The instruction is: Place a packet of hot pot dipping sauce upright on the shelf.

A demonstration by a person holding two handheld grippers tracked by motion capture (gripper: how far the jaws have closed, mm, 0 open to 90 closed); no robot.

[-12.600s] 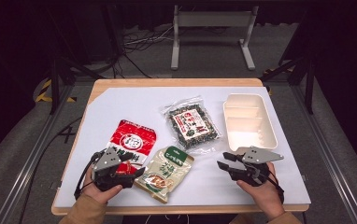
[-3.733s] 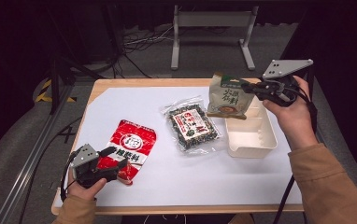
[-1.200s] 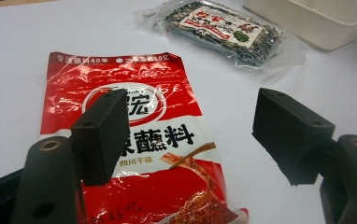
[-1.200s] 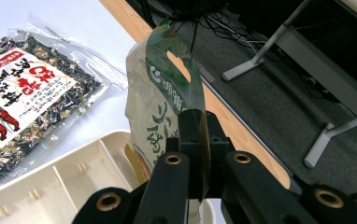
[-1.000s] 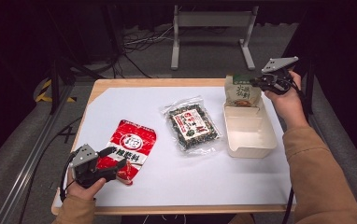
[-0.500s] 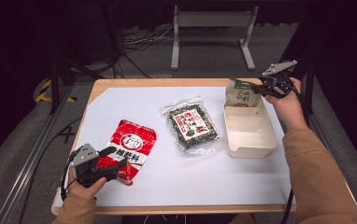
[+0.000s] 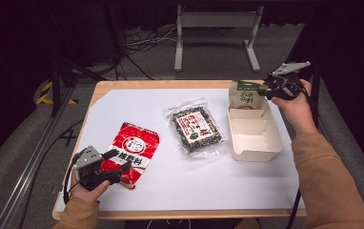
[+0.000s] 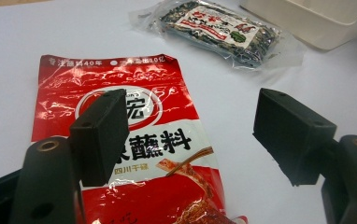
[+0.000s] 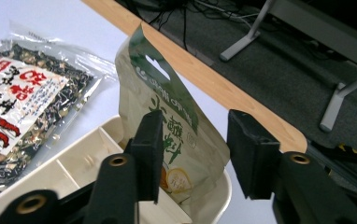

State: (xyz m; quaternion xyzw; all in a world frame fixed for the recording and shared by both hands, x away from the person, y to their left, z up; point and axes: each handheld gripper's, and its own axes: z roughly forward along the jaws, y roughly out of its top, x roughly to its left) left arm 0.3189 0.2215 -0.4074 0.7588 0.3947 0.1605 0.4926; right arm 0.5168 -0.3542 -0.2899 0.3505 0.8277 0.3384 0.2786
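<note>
Nearest, the left gripper (image 7: 116,163) hangs open over the red pouch (image 7: 131,151), whose label reads 蘸料. Mid-table lies the clear seaweed packet (image 7: 197,128). At the far right, the green-topped pouch (image 7: 245,95) stands in the white tray (image 7: 253,144)'s far compartment; the right gripper (image 7: 265,90), raised, has just been opening, its jaws apart beside that pouch.

Dark room, grey floor (image 7: 208,57), cables (image 7: 142,43)

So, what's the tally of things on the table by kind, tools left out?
Snack or seasoning pouches: 3, namely the red pouch, the clear seaweed pouch and the green-and-beige pouch, which stands in the tray.
Cream divided tray: 1
Total: 4
</note>
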